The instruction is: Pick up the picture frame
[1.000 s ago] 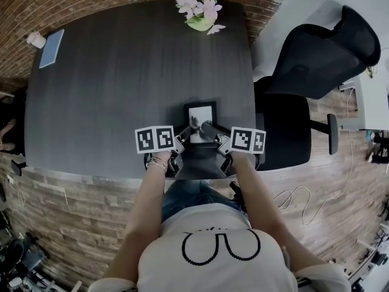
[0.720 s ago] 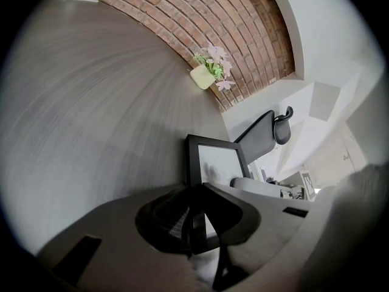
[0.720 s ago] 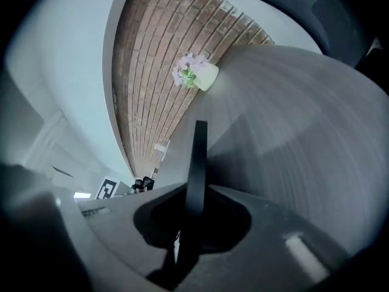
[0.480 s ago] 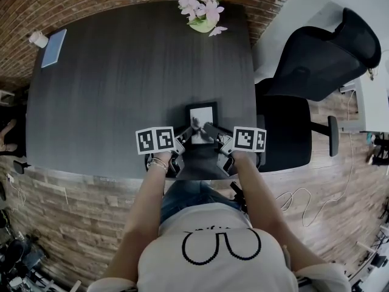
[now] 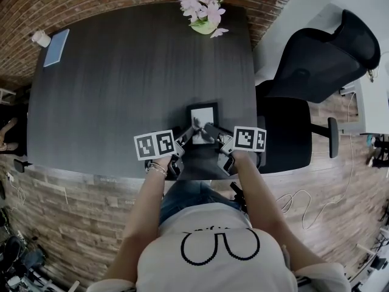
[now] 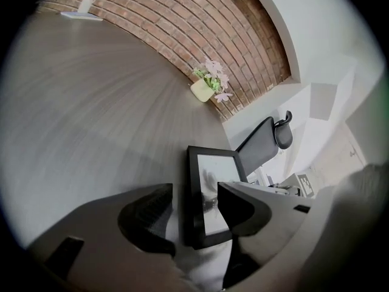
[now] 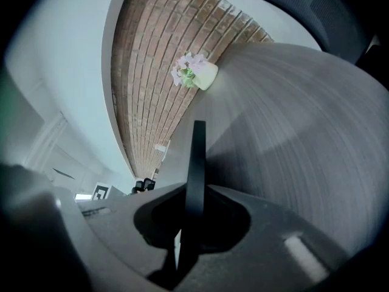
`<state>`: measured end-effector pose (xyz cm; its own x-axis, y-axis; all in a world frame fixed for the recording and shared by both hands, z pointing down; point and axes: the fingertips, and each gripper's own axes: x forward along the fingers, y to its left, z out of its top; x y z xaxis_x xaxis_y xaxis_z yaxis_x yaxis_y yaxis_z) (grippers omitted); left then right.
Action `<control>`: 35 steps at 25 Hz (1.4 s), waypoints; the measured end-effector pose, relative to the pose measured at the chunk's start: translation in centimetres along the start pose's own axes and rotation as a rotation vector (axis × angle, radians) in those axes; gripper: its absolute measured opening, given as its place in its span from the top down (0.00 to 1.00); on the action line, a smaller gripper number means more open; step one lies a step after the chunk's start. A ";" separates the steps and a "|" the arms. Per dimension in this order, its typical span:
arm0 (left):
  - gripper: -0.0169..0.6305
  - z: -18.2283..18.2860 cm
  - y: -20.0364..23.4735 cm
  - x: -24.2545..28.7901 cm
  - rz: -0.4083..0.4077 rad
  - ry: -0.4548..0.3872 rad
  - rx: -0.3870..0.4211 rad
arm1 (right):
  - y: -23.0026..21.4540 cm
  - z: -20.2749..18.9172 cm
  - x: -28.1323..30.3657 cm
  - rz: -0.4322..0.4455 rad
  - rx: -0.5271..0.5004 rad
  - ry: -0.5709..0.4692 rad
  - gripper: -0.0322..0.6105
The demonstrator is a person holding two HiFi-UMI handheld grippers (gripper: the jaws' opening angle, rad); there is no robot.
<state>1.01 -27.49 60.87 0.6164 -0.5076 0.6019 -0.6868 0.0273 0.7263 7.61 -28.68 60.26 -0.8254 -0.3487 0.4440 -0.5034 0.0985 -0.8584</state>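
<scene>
The picture frame [image 5: 202, 117], black-rimmed round a pale picture, is at the near middle of the dark table [image 5: 121, 84]. My right gripper [image 5: 209, 131] is shut on its near right edge; in the right gripper view the frame [image 7: 196, 157] runs edge-on between the closed jaws of that gripper [image 7: 191, 221]. My left gripper [image 5: 186, 137] is at the frame's near left. Its jaws are opening and stand wide, and in the left gripper view this gripper [image 6: 194, 215] has the frame's [image 6: 214, 184] left rim between the pads, untouched. Whether the frame rests on the table I cannot tell.
A pot of pink flowers [image 5: 203, 11] stands at the table's far edge by the brick wall. A blue notebook [image 5: 56, 47] and a white cup [image 5: 40, 39] lie at the far left corner. A black office chair [image 5: 316, 59] stands right of the table.
My left gripper's jaws have spread apart off the frame, and its marker cube has drifted slightly toward me. The right gripper and the frame have stayed put.
</scene>
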 end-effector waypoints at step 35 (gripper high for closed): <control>0.63 14.1 -12.0 -11.4 0.056 -0.503 0.610 | 14.5 9.7 -8.6 0.044 -0.551 -0.373 0.92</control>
<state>-3.20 -34.23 40.61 0.4262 -0.8520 0.3042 -0.8915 -0.3384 0.3013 9.91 -33.25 41.47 -0.7540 -0.6230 0.2080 -0.6101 0.5471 -0.5731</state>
